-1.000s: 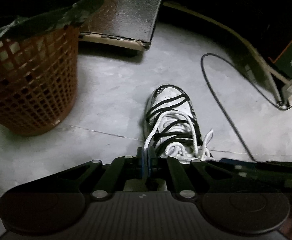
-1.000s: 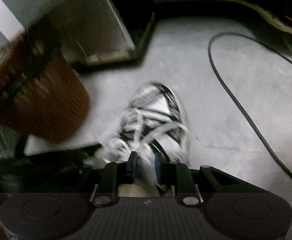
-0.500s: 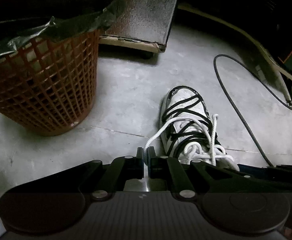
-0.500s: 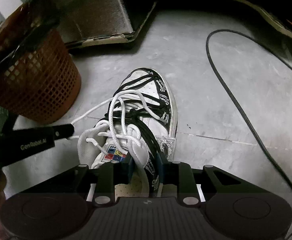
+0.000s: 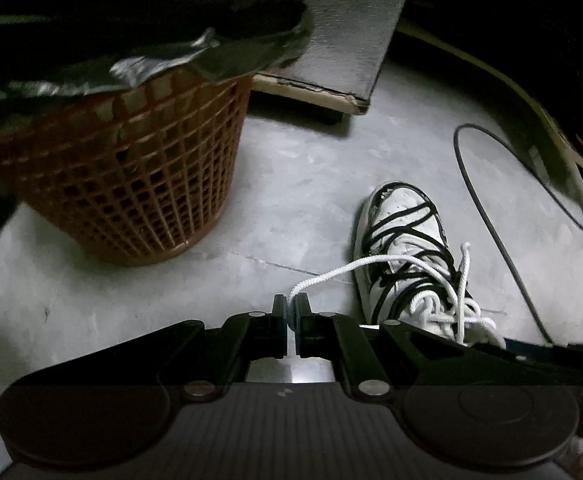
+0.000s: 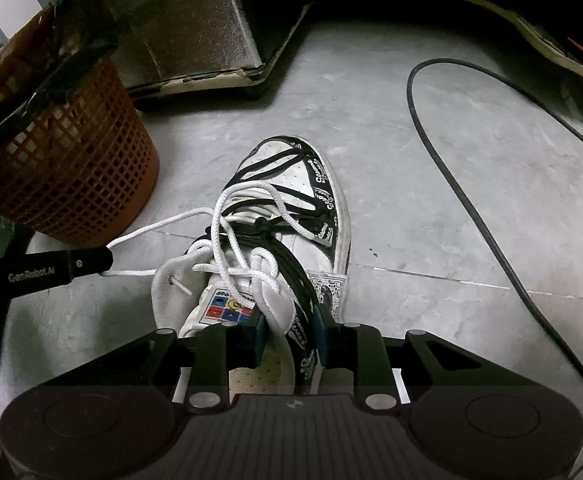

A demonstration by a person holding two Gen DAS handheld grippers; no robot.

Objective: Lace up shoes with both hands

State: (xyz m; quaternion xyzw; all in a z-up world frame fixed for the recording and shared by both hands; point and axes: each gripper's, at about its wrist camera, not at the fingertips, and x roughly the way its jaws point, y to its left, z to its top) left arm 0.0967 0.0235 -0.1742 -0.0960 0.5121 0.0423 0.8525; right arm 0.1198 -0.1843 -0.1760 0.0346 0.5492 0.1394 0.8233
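Our left gripper [image 5: 290, 309] was pressed together on the white lace [image 5: 371, 266], drawn out taut to the left of the shoe [image 6: 291, 216], which stood on the floor [image 6: 431, 200] between the basket [image 6: 63, 168] and the cable [image 6: 471, 208]. Our right gripper [image 6: 290, 322] stood partly spread astride the shoe's collar; whether its pads pressed on it we could not tell.

We judged the lace light, soft and limp, apt to slip from a loose pinch; best taken near its end, or just beside the eyelet. The shoe seemed light with a soft, yielding upper, likely to slide if we pulled sideways, so steadying it at the collar made sense.

Its long axis ran straight away from us, toe far, heel under our right gripper.
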